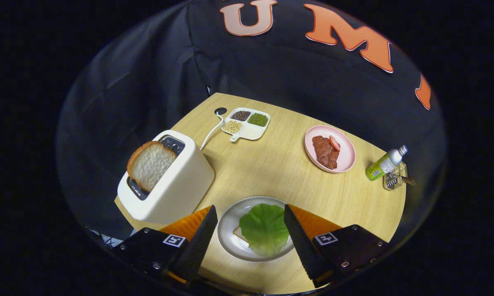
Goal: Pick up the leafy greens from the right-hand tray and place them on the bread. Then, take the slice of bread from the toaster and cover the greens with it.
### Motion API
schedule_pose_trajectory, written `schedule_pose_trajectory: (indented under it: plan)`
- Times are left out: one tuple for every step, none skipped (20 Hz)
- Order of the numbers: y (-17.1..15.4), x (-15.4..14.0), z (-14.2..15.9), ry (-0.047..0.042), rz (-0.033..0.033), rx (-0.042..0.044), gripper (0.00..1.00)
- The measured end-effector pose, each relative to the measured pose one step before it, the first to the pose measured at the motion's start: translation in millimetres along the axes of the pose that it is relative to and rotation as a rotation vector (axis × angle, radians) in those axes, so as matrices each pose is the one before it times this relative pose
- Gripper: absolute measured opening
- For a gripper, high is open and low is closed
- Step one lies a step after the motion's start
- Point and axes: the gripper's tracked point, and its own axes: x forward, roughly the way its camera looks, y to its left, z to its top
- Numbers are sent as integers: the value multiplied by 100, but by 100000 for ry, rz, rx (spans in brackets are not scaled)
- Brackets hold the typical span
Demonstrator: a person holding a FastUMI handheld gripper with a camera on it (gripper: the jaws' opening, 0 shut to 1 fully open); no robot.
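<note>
Green leaf [264, 228] is sitting on the bread [239, 234] in the grey plate [227, 238], right between your tongs [250, 224], which you're holding spread wide, gripping nothing. Beyond them to the left, the toaster [177, 185] is holding the other slice [150, 164].

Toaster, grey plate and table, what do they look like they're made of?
Toaster: probably matte cream plastic, with soft, even shading. Grey plate, between the open gripper's fingers: maybe metal or glazed ceramic, since its rim has a dull sheen. Table: pale wood or wood-look laminate, with fine straight grain lines.
</note>
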Motion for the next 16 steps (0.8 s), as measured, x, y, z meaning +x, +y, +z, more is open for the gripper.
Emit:
schedule_pose_trajectory:
  plan:
    - [1230, 141, 1205, -913, 1508, 1513, 98]
    - [893, 281, 996, 169, -356, 852, 97]
    - [997, -95, 628, 747, 960, 779, 97]
    - [1187, -27, 799, 551, 1255, 1206, 97]
    - [1237, -11, 824, 215, 1405, 826, 97]
    - [1054, -68, 765, 195, 777, 1003, 97]
    - [1042, -54, 682, 459, 914, 1035, 97]
    - [1053, -69, 658, 1039, 442, 877, 97]
    - [876, -137, 313, 1444, 391, 585, 97]
    - [724, -53, 360, 1466, 133, 569, 96]
    - [713, 32, 257, 1214, 310, 751, 96]
    - [376, 281, 327, 1005, -312, 592, 96]
    - [689, 226, 225, 874, 631, 789, 96]
    - [588, 423, 279, 959, -34, 695, 96]
    - [580, 313, -7, 1395, -93, 661, 95]
    - [298, 557, -94, 1311, -395, 190, 95]
